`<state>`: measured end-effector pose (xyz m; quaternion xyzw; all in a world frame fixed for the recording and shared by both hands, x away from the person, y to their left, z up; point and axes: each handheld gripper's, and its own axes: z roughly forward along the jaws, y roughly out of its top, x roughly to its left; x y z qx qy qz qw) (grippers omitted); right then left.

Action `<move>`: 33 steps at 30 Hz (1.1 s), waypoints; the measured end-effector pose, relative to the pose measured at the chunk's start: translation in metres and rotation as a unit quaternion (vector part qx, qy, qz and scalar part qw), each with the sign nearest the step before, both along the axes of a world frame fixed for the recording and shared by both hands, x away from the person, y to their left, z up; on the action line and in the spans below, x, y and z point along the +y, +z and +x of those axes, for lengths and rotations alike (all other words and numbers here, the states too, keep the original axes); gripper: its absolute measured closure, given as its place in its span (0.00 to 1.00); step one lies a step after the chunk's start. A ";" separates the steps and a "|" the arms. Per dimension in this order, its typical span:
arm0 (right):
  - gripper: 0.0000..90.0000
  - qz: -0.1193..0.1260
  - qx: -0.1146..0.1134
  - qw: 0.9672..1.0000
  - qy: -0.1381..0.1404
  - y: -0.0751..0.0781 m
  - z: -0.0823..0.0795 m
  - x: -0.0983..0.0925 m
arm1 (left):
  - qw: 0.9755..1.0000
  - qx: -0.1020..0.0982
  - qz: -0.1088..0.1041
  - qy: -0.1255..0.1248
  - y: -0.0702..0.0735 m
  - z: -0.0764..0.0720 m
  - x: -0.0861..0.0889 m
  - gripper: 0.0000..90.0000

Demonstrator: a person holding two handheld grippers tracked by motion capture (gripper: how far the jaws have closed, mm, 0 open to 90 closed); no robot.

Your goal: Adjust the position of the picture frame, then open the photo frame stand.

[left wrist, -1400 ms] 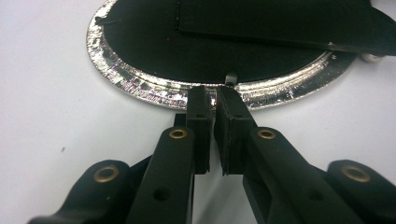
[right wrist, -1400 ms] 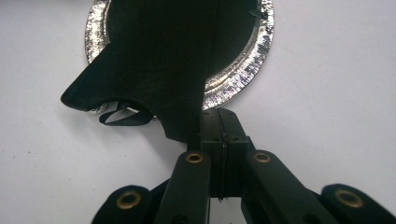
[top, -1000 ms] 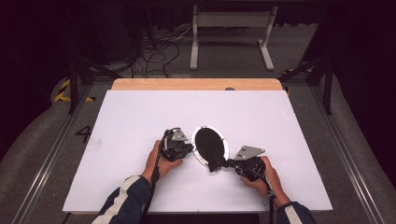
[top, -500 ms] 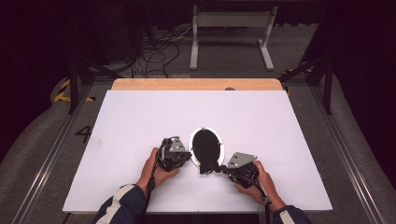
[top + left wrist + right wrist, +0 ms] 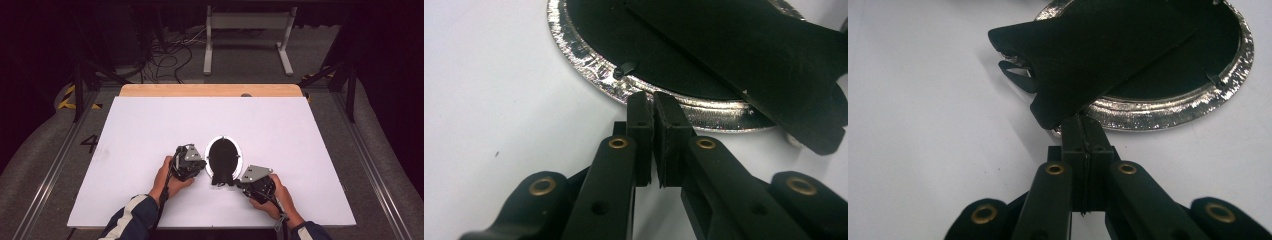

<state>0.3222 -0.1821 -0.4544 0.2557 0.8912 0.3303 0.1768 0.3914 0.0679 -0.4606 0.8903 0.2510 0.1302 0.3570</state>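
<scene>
Resting near the middle of the white bench [image 5: 150, 130], a silver-rimmed plate [image 5: 239, 150] carries a black cloth [image 5: 223, 160]. The left tongs [image 5: 200, 165] sit pinched together at the plate's left rim, nothing between them. The right tongs [image 5: 235, 182] clamp the cloth's near end, just beside the plate's near edge.

Black oval plate [image 5: 223, 155] on white table [image 5: 150, 130], left gripper [image 5: 196, 164] and right gripper [image 5: 239, 183] beside it

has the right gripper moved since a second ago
Yes. In the high view the right gripper has slid left along the white table, toward its near edge, and away from the right edge, with the black flap of the silver-rimmed oval dish.
</scene>
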 end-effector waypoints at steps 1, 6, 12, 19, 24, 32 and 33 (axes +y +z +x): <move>1.00 -0.005 -0.003 1.000 0.002 0.000 0.000 0.000 | 1.000 -0.001 0.000 0.002 0.000 0.000 -0.001 0.98; 1.00 0.001 0.002 1.000 0.001 0.000 0.000 0.000 | 1.000 0.000 -0.005 0.002 -0.001 0.000 0.000 0.94; 1.00 -0.010 -0.008 1.000 0.009 0.004 0.000 -0.004 | 0.995 -0.053 -0.081 0.029 0.012 -0.021 0.042 0.89; 0.99 0.024 0.006 1.000 -0.004 0.013 0.003 -0.015 | 0.991 -0.086 -0.093 0.042 0.023 -0.045 0.091 0.71; 0.93 0.046 0.023 0.999 -0.016 0.016 0.001 -0.020 | 0.992 -0.064 -0.084 0.064 0.015 -0.064 0.126 0.56; 0.82 0.047 0.045 0.998 -0.019 0.012 0.005 -0.019 | 0.995 -0.011 -0.080 0.058 -0.003 -0.084 0.164 0.39; 0.81 0.046 0.047 0.998 -0.020 0.011 0.006 -0.018 | 0.995 -0.005 -0.085 0.055 -0.005 -0.087 0.166 0.37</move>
